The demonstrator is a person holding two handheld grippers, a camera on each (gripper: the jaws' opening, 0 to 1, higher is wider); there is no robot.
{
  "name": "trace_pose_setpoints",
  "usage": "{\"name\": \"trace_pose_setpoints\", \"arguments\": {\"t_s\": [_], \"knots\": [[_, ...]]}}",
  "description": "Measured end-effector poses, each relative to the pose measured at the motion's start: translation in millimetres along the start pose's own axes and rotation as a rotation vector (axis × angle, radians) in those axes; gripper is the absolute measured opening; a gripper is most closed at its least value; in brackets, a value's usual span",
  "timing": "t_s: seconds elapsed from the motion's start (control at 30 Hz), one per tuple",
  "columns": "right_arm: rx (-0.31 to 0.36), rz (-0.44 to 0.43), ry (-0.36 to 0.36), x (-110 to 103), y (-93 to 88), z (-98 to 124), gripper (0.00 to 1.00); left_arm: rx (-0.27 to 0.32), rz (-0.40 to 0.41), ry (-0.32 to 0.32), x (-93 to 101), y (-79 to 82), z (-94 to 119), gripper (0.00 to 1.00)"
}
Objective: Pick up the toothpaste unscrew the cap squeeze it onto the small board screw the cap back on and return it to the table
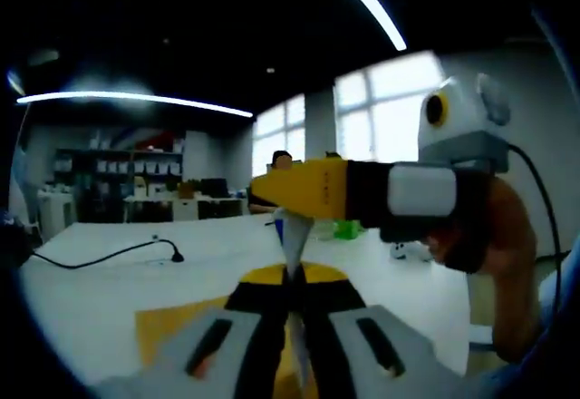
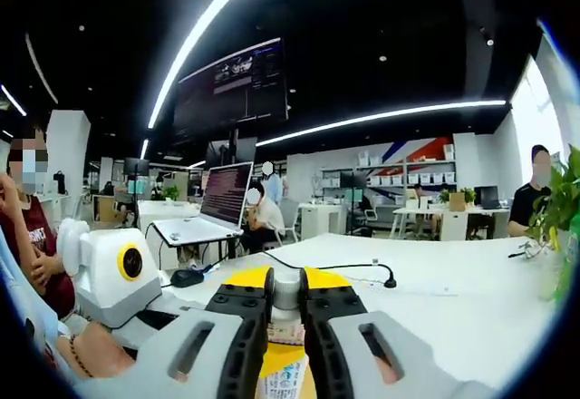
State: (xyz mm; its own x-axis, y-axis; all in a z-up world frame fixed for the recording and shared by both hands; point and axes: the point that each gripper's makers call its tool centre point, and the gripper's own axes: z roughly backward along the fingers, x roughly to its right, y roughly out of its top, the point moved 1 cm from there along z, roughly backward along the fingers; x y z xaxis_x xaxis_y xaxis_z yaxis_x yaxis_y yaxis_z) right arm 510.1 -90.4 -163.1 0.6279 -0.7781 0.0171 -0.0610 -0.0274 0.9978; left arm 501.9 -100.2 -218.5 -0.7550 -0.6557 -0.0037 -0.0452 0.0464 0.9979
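Open-plan office behind, white table (image 2: 453, 272) under both grippers, yellow board (image 1: 168, 331) lying flat on it. Black cable (image 2: 344, 267) runs across the table. Left gripper (image 1: 294, 322) has its jaws pressed together on the flat crimped tail of the toothpaste (image 1: 294, 236), tube held up above the board. Right gripper (image 2: 286, 313) comes in from the right in the left gripper view; its jaws are clamped on the cap (image 2: 286, 292) end.

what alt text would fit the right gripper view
The right claw, black jaws shut on the white cap end of a toothpaste tube, is held above a yellow round board on a white table. The left claw's white camera box sits at left, with an office behind.
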Motion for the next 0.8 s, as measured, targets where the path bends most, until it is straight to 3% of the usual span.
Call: {"name": "trace_pose_setpoints", "arguments": {"t_s": [0.1, 0.23, 0.47, 0.57, 0.7, 0.8], "knots": [[0.006, -0.029, 0.015, -3.8, 0.3, -0.7, 0.1, -0.006, 0.014, -0.016, 1.0, -0.1, -1.8, 0.07], [0.002, 0.002, 0.022, -6.9, 0.5, -0.7, 0.1, 0.007, 0.001, -0.004, -1.3, 3.2, -1.6, 0.04], [0.008, -0.001, 0.014, -7.3, 0.0, -1.3, 0.1, -0.025, -0.006, -0.032, -1.5, 4.3, -3.7, 0.02], [0.046, -0.011, 0.004, -6.2, -0.6, -0.7, 0.09, -0.03, -0.009, -0.036, -1.4, 2.9, -4.0, 0.02], [0.053, -0.013, 0.007, -7.6, 1.2, 3.2, 0.09, -0.018, -0.024, -0.092, 6.1, 1.9, -3.4, 0.01], [0.061, 0.009, 0.016, -8.3, 1.4, 3.1, 0.09, -0.021, -0.02, -0.099, 7.5, 1.8, -3.6, 0.01]]}}
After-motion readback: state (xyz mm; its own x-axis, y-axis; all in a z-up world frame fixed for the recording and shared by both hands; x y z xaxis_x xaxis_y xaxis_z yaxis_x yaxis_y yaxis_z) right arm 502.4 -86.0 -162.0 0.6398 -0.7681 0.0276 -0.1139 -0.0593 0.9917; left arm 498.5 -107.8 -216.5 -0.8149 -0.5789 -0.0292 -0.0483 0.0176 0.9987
